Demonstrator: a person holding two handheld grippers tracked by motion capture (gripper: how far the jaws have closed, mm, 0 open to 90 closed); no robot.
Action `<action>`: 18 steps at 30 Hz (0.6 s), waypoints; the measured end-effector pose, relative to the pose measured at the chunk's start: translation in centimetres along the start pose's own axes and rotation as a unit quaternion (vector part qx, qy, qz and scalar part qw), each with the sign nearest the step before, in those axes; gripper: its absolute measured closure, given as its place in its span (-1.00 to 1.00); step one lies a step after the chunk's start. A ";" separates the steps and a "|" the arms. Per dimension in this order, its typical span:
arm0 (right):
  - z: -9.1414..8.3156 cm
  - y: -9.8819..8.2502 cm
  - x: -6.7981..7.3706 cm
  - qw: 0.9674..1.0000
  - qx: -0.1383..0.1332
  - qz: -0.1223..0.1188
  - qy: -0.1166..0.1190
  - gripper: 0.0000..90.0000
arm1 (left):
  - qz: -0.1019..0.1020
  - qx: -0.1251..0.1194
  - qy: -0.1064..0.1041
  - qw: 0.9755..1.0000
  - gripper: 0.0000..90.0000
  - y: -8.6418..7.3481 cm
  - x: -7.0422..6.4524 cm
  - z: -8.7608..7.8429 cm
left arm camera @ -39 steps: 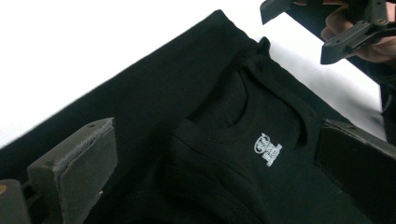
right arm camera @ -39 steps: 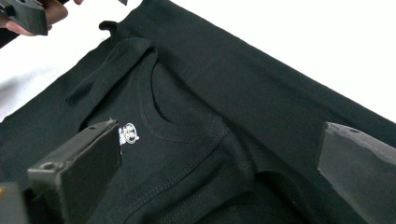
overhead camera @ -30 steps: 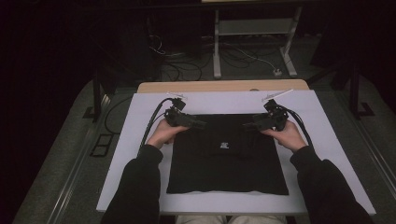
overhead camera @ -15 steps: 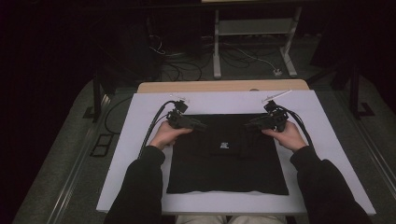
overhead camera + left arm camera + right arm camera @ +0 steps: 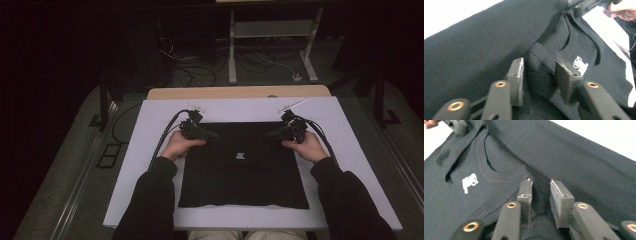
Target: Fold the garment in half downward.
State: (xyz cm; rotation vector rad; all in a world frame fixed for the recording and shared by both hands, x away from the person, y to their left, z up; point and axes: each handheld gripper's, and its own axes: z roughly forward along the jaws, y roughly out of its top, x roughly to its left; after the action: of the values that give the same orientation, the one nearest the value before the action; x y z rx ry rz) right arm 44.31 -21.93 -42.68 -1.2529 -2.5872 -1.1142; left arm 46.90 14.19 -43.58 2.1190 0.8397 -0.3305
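— Where is the black cotton T-shirt with the small white logo [image 5: 240, 155]?
— Spread flat across the middle of the white-topped desk [image 5: 350, 125], its collar end toward the far edge, its hem near the person.
— And the collar?
— In the left gripper view a ribbed fold of it bunches up between the fingers [image 5: 516, 77] of the left gripper [image 5: 537, 75]. They have just been closing, and the pads now press that fold from both sides.
— The right gripper [image 5: 541, 192]?
— Same story at the other end of the collar: its fingers [image 5: 560, 197] have just been closing and pinch a ridge of black cloth.
— Anything holding other things?
— Only the desk, carrying the shirt. Beyond it, a white metal stand [image 5: 272, 30] and loose cables [image 5: 200, 70] lie on the dark floor.
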 end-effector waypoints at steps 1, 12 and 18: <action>0.1 0.0 0.1 1.000 0.003 0.001 0.001 0.64 | -0.001 0.001 -0.001 1.000 0.43 0.0 0.0 0.0; -1.0 -0.5 0.4 1.000 -0.009 0.005 0.011 0.88 | -0.010 -0.001 0.006 1.000 0.75 0.2 -0.6 -0.6; -2.1 -0.7 0.7 1.000 -0.025 0.003 0.013 0.88 | -0.020 -0.015 0.004 1.000 0.71 0.3 -1.3 -1.0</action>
State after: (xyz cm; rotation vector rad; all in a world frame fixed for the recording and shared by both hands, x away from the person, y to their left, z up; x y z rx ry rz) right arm 42.79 -23.09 -41.28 -1.2462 -2.5512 -1.1920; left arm 46.06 14.25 -42.16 2.0790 0.8872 -0.3275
